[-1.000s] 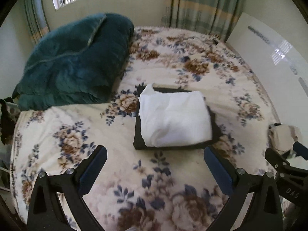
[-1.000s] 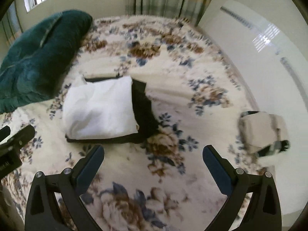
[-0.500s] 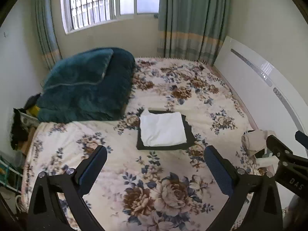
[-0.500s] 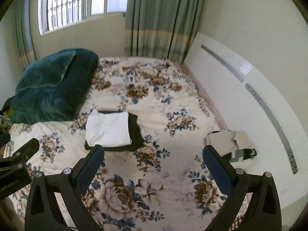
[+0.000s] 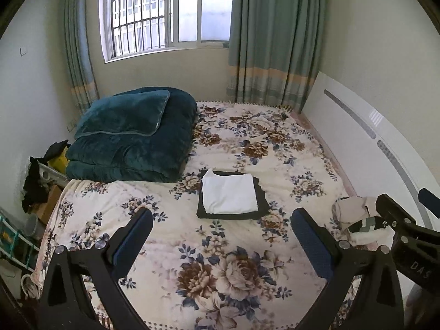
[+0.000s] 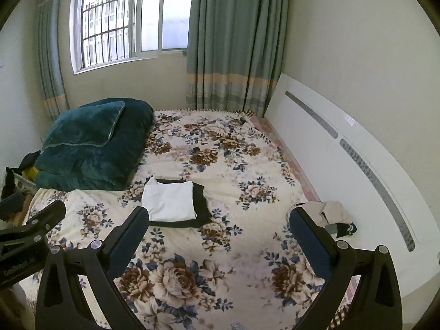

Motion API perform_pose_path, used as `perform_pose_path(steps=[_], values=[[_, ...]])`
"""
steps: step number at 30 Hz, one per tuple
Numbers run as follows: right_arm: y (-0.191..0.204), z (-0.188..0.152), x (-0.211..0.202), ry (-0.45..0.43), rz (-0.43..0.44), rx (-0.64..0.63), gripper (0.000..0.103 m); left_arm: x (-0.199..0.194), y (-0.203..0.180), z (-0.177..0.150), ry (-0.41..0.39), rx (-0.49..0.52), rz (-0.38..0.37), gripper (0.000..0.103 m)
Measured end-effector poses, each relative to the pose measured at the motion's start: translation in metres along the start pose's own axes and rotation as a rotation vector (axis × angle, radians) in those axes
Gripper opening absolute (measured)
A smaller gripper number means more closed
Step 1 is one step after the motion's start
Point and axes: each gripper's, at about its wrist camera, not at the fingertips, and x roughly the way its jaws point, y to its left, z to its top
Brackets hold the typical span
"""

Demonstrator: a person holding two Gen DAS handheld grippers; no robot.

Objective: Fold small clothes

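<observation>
A folded white garment [image 5: 229, 193] [image 6: 170, 199] lies on top of a folded black garment [image 5: 262, 205] [image 6: 200, 206] in the middle of the floral bed [image 5: 233, 269] [image 6: 220, 261]. A small heap of beige and dark clothes [image 5: 354, 214] [image 6: 330, 214] sits at the bed's right edge by the white headboard. My left gripper [image 5: 221, 236] hangs open and empty well above the near part of the bed. My right gripper [image 6: 218, 233] is likewise open and empty, beside the left one, whose arm shows at the left edge of the right wrist view.
A thick folded teal blanket [image 5: 129, 134] [image 6: 90, 143] fills the bed's far left corner. The white headboard [image 5: 371, 148] [image 6: 343, 165] runs along the right side. Clutter and dark cloth [image 5: 38, 181] stand off the left edge. Window and green curtains [image 5: 272, 35] are behind.
Both grippers have pulled back and up from the folded stack, which now looks much smaller and farther. The stack lies unchanged. Both stay open.
</observation>
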Motion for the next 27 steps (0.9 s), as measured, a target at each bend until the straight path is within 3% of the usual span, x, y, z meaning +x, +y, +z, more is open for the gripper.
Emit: perform_pose_path(steps=[10, 27], values=[[-0.003, -0.007, -0.024, -0.004, 0.009, -0.003, 0.103, -0.019, -0.001, -0.006, -0.019, -0.003, 0.011, 0.103], [0.001, 0.007, -0.023, -0.018, 0.042, -0.027, 0.103, -0.025, 0.006, -0.001, -0.041, -0.03, 0.044, 0.103]])
